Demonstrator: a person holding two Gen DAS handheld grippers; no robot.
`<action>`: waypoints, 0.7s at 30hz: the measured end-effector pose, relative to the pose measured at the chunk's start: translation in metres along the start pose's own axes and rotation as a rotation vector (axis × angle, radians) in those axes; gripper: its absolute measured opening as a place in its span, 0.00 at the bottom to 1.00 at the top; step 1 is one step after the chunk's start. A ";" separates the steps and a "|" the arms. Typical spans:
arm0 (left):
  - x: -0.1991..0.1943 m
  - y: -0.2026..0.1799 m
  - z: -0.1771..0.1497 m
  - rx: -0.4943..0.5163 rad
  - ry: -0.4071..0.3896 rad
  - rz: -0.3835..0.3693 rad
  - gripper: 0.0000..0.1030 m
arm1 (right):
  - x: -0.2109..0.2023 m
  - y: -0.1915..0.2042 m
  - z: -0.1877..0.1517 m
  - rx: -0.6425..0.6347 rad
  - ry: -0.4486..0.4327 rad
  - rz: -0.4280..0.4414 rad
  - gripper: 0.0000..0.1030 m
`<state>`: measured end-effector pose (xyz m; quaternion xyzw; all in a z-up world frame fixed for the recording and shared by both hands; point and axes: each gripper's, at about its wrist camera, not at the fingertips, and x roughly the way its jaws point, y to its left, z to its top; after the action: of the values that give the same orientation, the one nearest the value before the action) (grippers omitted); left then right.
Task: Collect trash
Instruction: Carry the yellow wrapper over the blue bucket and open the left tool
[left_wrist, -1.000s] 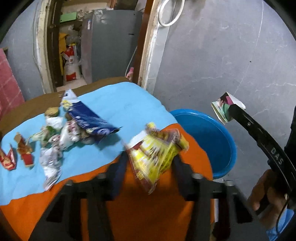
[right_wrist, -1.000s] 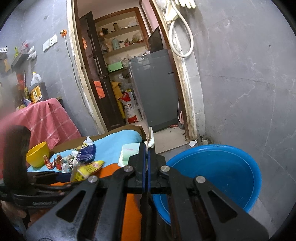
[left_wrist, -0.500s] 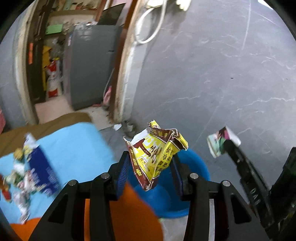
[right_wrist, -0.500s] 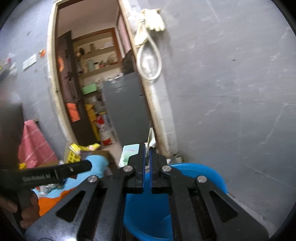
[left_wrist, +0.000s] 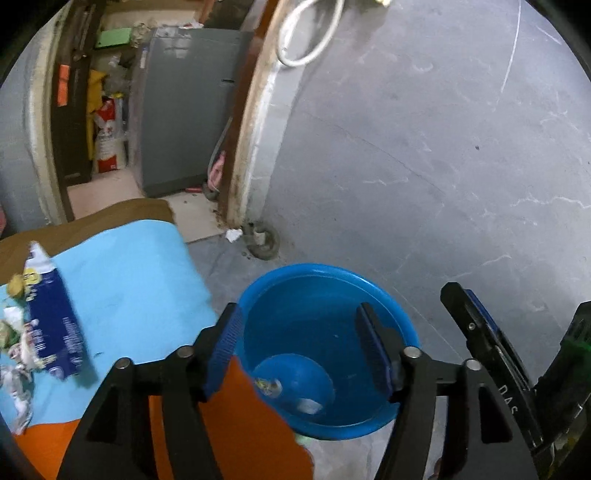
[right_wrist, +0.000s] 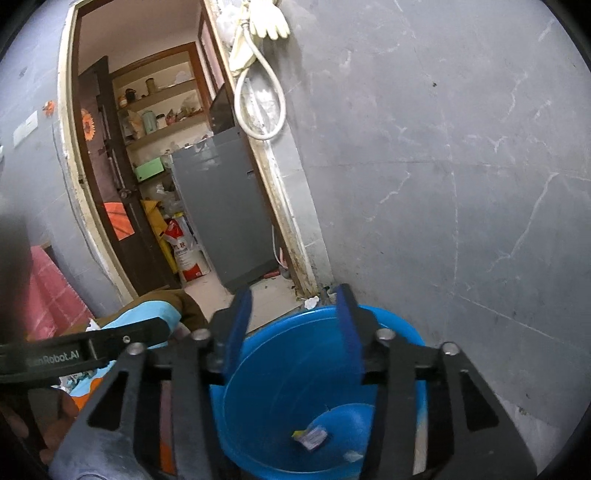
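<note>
A blue plastic basin (left_wrist: 391, 314) stands on the grey floor beside the table; it also shows in the right wrist view (right_wrist: 266, 373). Small wrappers (left_wrist: 273, 386) lie at its bottom, seen too in the right wrist view (right_wrist: 310, 437). My left gripper (left_wrist: 301, 347) is open and empty above the basin's near rim. My right gripper (right_wrist: 293, 325) is open and empty above the basin; one of its fingers (left_wrist: 476, 332) shows at the right of the left wrist view. A dark blue packet (left_wrist: 51, 325) and other wrappers (left_wrist: 14, 332) lie on the table.
The table (left_wrist: 140, 280) carries a light blue cloth over an orange one (left_wrist: 236, 424). A grey wall (left_wrist: 424, 147) stands behind the basin. A doorway with a grey cabinet (left_wrist: 184, 122) and a red-white sack (left_wrist: 109, 147) lies beyond. A white hose (right_wrist: 258, 92) hangs on the wall.
Both grippers opened over the basin. The yellow wrapper left my left gripper and the folded paper left my right gripper; pieces now lie in the basin.
</note>
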<state>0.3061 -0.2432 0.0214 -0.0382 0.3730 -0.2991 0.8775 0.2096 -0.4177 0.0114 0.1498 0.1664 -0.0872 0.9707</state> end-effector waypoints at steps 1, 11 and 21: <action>-0.007 0.006 -0.001 -0.009 -0.025 0.015 0.73 | -0.001 0.002 0.000 -0.006 -0.004 0.007 0.71; -0.100 0.050 -0.029 -0.025 -0.338 0.209 0.97 | -0.025 0.047 -0.002 -0.082 -0.145 0.136 1.00; -0.183 0.088 -0.076 0.020 -0.567 0.450 0.98 | -0.057 0.120 -0.013 -0.191 -0.307 0.324 1.00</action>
<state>0.1987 -0.0581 0.0571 -0.0282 0.1109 -0.0797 0.9902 0.1789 -0.2933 0.0510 0.0671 -0.0017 0.0643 0.9957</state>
